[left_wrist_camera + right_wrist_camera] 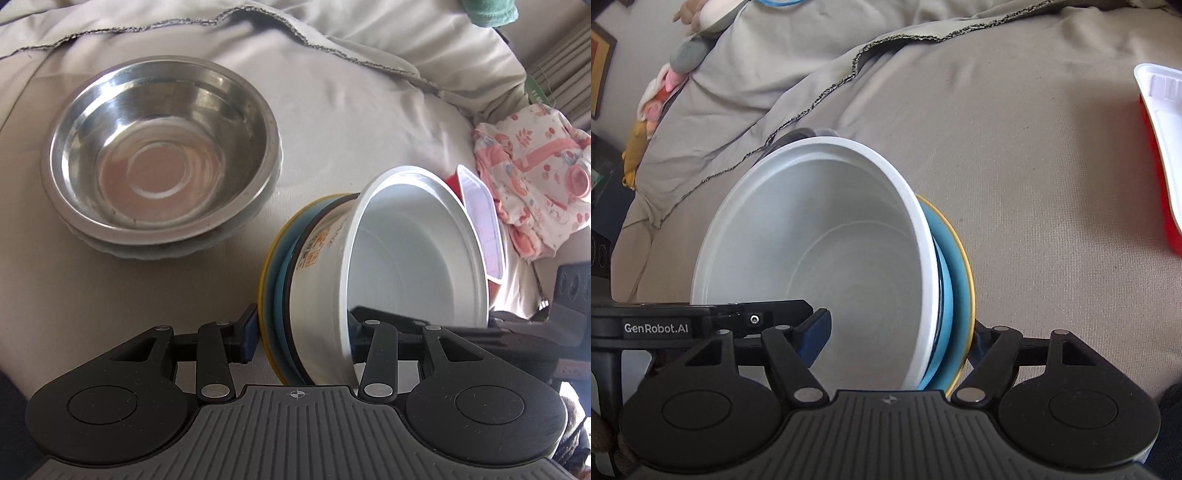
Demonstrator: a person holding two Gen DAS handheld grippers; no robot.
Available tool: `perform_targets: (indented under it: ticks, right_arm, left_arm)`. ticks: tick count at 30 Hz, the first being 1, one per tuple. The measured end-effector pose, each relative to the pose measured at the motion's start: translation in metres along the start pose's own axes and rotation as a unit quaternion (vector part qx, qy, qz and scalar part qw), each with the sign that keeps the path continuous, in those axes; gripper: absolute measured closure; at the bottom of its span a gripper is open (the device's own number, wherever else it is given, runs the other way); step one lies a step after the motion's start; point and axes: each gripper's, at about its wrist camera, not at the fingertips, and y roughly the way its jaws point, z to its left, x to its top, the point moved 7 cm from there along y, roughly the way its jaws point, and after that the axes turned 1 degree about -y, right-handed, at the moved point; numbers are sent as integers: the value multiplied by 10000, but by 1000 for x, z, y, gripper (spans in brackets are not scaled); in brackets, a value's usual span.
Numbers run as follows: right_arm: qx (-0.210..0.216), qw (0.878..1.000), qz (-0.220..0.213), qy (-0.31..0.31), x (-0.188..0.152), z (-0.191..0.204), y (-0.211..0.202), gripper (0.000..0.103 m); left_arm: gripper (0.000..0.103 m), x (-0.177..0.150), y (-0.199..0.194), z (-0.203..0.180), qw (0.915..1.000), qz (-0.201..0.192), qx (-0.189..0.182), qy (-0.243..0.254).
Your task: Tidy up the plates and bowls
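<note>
We see both grippers, left (pixel 301 334) and right (pixel 899 341), fingers clamped on the tilted bowl-and-plate stack (pixel 369 280) above the bed (pixel 351 110); steel bowl (pixel 162 147) lies nearby.

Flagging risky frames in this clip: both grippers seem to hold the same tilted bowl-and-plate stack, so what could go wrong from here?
1. The white bowl and the blue and yellow plates are pinched on edge by the left gripper and right gripper; uneven pull could let one slide out.
2. The bedding is soft, so a stack set down there might tip.
3. The steel bowl sits close and could get knocked.
</note>
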Motion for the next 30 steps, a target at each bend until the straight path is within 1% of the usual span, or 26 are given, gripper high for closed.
perform_targets:
  ticks: [1, 4, 6, 9, 12, 16, 19, 26, 30]
  right_arm:
    - [-50, 10000, -5, -10, 0, 0, 1, 29]
    - [-171, 9998, -78, 16, 4, -4, 0, 29]
    - [-305, 9994, -175, -58, 6, -6, -4, 29]
    - [-302, 9994, -172, -33, 9, -11, -5, 29]
    - [-249, 9996, -93, 55, 8, -14, -1, 29]
    - [-134, 9998, -94, 134, 10, -17, -1, 29]
    - [-58, 9999, -10, 162, 9, -21, 0, 29]
    - [-11, 9999, 42, 166, 11, -23, 2, 31]
    - [154, 9998, 81, 66, 12, -19, 2, 44]
  left_arm:
    - [57, 0, 0, -2, 10000, -36, -2, 62]
    - [52, 3, 1, -6, 9999, -102, 14, 93]
    - [47, 4, 3, -7, 9998, -104, 72, 128]
    - [38, 4, 5, -11, 9998, -98, 54, 170]
    - [38, 4, 7, -12, 9997, -83, 98, 226]
    - [40, 3, 13, -11, 9999, -44, 39, 126]
    - [41, 3, 18, -9, 9999, -30, 6, 103]
    - [41, 2, 20, -8, 9999, -24, 61, 100]
    - [41, 2, 19, -12, 9999, -41, 72, 100]
